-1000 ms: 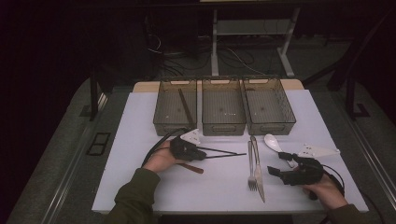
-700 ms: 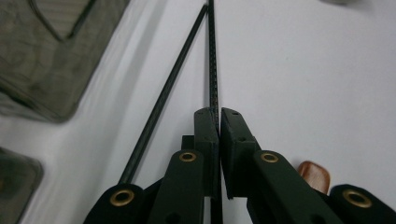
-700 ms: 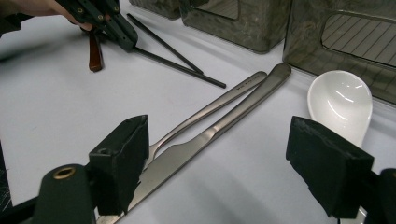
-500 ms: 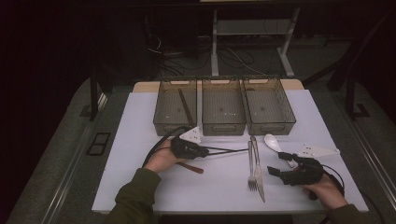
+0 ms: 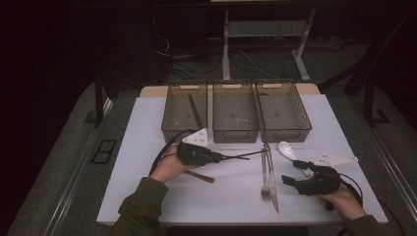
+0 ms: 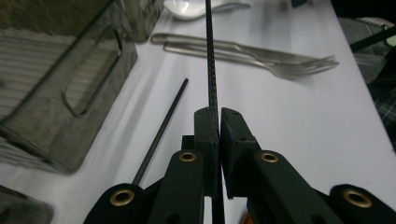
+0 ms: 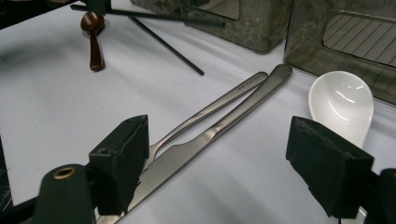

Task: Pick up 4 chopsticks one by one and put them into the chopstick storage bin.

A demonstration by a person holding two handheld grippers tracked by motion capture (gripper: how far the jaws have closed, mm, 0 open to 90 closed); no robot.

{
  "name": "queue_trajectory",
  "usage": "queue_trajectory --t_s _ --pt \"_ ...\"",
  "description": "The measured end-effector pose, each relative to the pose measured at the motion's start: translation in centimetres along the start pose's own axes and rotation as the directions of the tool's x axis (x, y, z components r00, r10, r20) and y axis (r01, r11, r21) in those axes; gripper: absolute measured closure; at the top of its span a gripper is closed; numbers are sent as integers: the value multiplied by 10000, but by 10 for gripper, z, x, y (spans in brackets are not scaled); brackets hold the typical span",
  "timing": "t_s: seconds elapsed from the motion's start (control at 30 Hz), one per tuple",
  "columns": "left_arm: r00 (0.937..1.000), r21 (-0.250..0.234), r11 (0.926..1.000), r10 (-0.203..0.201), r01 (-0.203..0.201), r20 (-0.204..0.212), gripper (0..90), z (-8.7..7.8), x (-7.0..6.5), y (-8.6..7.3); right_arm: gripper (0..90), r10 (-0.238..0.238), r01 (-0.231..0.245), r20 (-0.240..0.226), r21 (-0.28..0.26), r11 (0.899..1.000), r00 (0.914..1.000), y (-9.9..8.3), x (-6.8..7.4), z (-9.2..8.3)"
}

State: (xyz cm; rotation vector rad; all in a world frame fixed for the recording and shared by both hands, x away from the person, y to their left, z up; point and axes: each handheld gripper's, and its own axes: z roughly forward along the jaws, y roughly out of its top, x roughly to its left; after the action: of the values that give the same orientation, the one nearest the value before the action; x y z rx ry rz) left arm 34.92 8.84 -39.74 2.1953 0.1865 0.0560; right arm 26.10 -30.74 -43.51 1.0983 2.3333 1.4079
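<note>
Near edge of the white table (image 5: 147,196): right gripper (image 5: 294,172) resting with jaws spread wide and nothing between them, hovering over the tines of the fork (image 5: 265,172) and the blade of the knife (image 5: 272,184), which lie side by side. Just beyond, a white spoon (image 5: 286,149).

Left of centre: left gripper (image 5: 220,157) clamped fully shut on one black chopstick (image 6: 210,56), pinched near its end and held clear of the cloth, tip pointing right toward the cutlery. Second chopstick (image 6: 161,130) lying flat on the table below; a brown wooden spoon (image 7: 91,37) close under the left hand.

Far side: three smoked-plastic bins in a row, the left bin (image 5: 184,110) already holding a dark stick, the middle bin (image 5: 235,110) and right bin (image 5: 282,110) apparently bare.

Likely risk: thin, smooth stick gripped so near one end could pivot or slip between the pads in transit, or catch its long free end on a bin rim and drop short.
</note>
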Motion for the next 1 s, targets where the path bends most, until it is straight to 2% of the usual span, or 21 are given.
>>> queue_trajectory --t_s 0.27,0.57,0.83,0.87,1.0 --pt "9980 -256 9983 -535 527 -326 847 -14 -2 10 208 -4 4 -3 -5 10000 10000 0 0 0" --pt "9910 -583 9930 -1077 1032 -797 847 -32 -2 19 200 -141 141 -65 28 9999 9999 -1 4 4" --pt "9788 -1011 9858 -1474 1339 -1419 847 -53 2 21 175 -310 309 -47 -15 9995 9995 -2 9 12" --pt "9762 -1086 9840 -1569 1415 -1498 847 -55 3 21 174 -164 164 -37 123 9998 9999 -2 11 12" --pt "9658 -1256 9793 -1804 1587 -1861 847 -67 6 21 170 -405 399 244 244 9989 9989 -4 10 15"
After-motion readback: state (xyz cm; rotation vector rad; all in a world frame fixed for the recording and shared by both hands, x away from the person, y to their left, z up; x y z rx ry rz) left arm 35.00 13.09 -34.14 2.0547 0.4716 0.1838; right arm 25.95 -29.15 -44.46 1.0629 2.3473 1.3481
